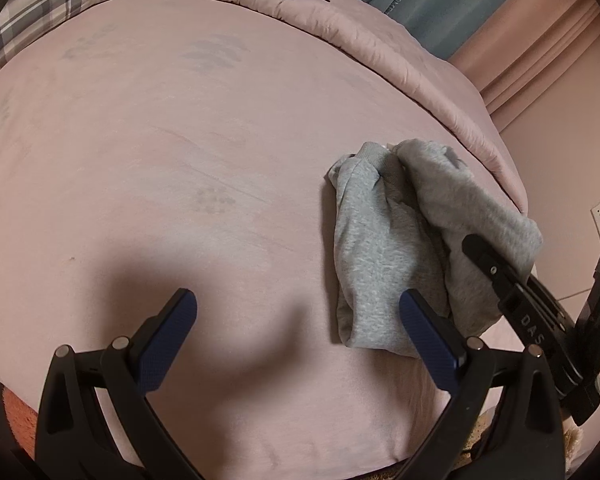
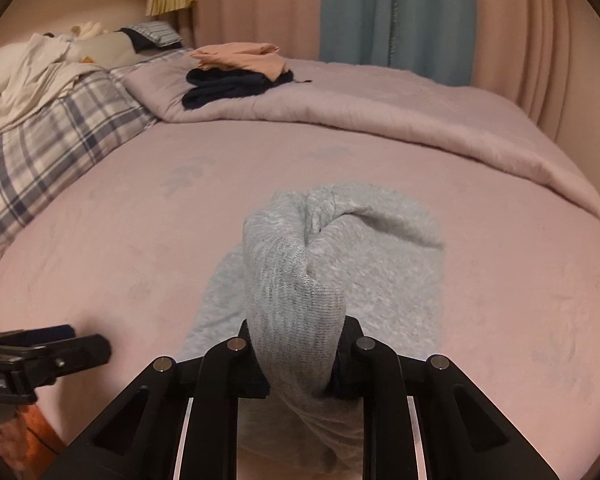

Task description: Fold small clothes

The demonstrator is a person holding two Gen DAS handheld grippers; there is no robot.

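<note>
Grey sweatshirt point(image 1: 384, 240) is bunched up on the pink bed point(image 1: 180, 160), over toward the right edge near the rolled-back duvet point(image 2: 380, 112). Right hand-held gripper point(image 2: 300, 360) has its jaws pinched tight on a fold of the grey fabric, lifting that bit off the sheet. Left hand-held gripper point(image 1: 300, 320) sits wide open with nothing in it, hovering just beside the garment's left side. Folded dark and peach clothes point(image 2: 236, 76) are stacked on the duvet, well apart
</note>
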